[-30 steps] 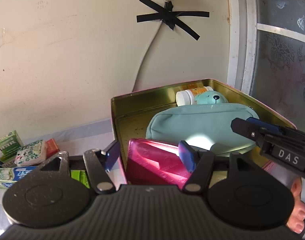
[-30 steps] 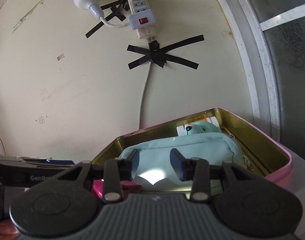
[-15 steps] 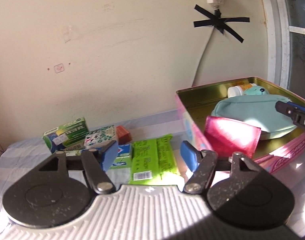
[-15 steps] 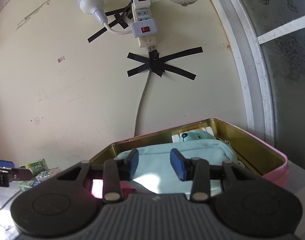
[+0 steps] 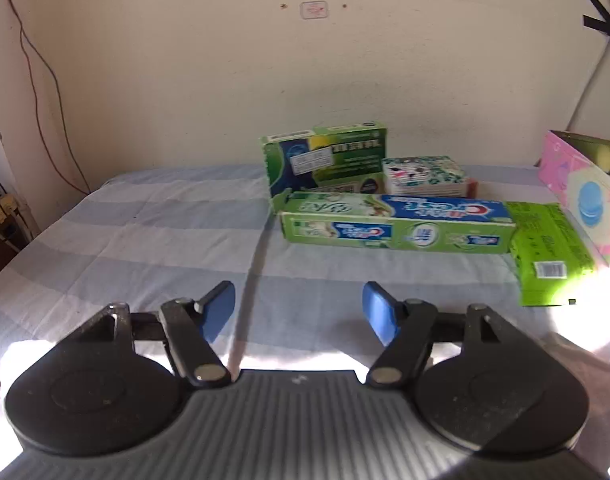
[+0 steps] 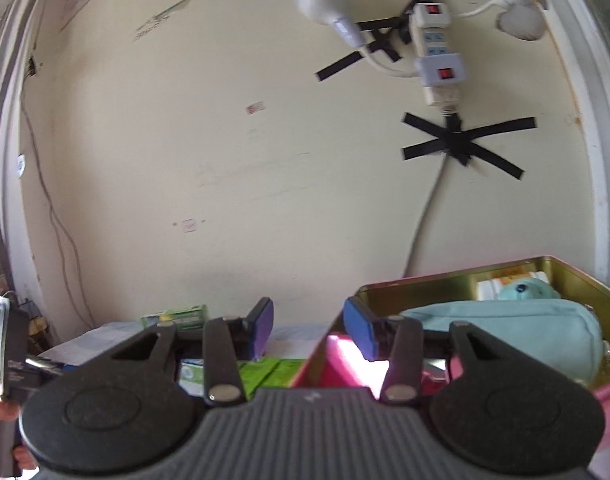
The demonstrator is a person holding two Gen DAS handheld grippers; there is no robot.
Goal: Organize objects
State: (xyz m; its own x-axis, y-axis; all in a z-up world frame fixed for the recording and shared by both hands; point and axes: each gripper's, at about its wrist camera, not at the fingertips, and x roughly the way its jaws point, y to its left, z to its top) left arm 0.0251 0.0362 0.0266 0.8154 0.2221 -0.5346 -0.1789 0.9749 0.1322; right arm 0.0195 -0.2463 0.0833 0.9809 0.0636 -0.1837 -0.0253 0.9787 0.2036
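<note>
- Left gripper: blue-padded fingers spread wide with nothing between them, held above the blue-and-white striped cloth surface.
- Right gripper: blue-padded fingers likewise spread and empty, held at the near left corner of the pink metal tin with a gold interior.
- Loose items on the surface, left wrist view: a long green-and-blue Crest toothpaste carton lies flat on its side; behind it stands a green rectangular box with a white label; just right of that box sits a small white box with a green-and-black print.
- A flat bright-green packet with a barcode lies at the right end of the toothpaste carton, between the carton and the tin's pink outer wall.
- Tin contents, right wrist view: a pale teal zippered fabric pouch fills the middle; behind it sit a teal plush bear head and a white bottle with an orange label; a shiny magenta packet leans at the near left side.
- Background: cream wall with a white power strip and a cable fixed by crossed black tape.
</note>
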